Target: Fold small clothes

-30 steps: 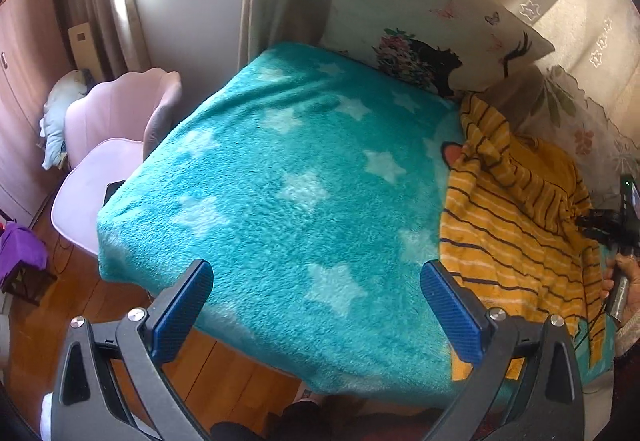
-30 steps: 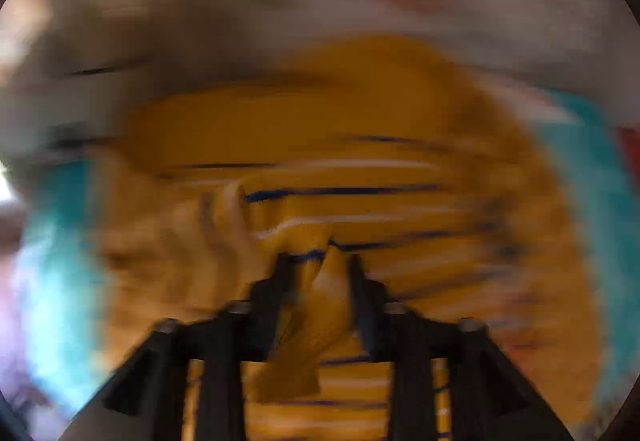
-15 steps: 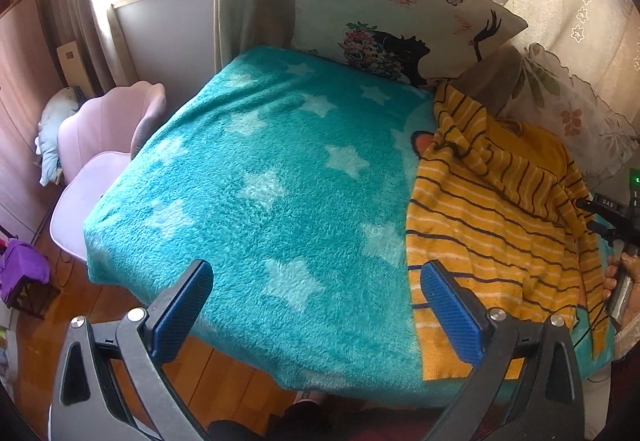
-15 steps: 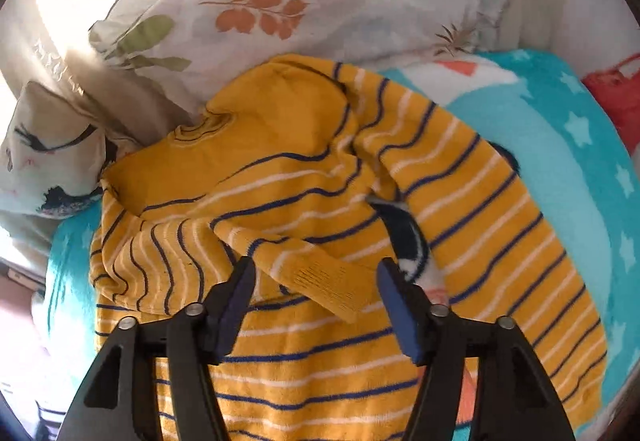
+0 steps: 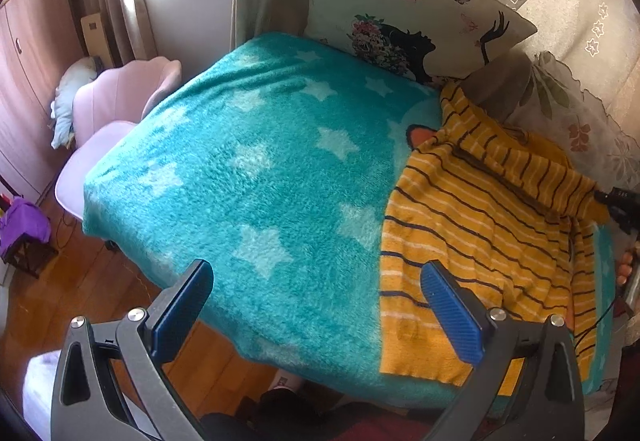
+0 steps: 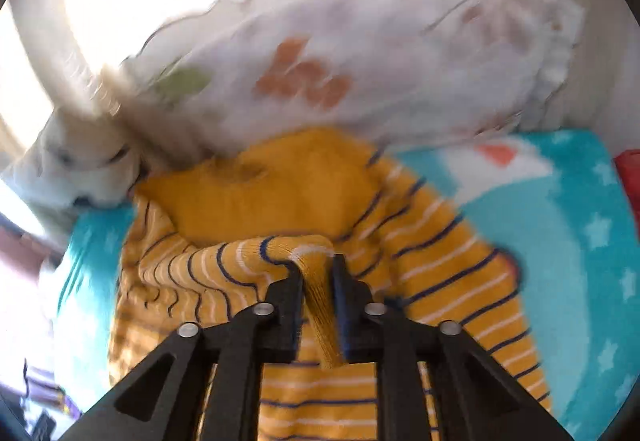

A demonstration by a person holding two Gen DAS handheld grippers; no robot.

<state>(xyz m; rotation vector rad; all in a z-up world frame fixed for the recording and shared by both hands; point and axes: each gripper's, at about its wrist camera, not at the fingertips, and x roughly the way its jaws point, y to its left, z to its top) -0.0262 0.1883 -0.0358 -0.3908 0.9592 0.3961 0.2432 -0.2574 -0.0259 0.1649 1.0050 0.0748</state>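
A yellow sweater with dark and white stripes (image 5: 472, 225) lies on the right side of a teal star blanket (image 5: 256, 169) on a bed. My right gripper (image 6: 316, 273) is shut on a bunched sleeve of the sweater (image 6: 280, 253) and holds it lifted; the view is blurred. It also shows in the left wrist view (image 5: 618, 203) at the sweater's far right edge. My left gripper (image 5: 316, 305) is open and empty, above the bed's near edge, with its right finger over the sweater's hem.
A pillow with a black silhouette print (image 5: 408, 25) and a leaf-print pillow (image 6: 360, 73) lean at the head of the bed. A pink chair (image 5: 108, 121) stands left of the bed on the wooden floor (image 5: 80, 281). A red object (image 6: 630, 177) lies at the far right.
My right gripper was open over the sweater half a second ago and has now shut on the sleeve and lifted it. The left view has shifted slightly toward the sweater.
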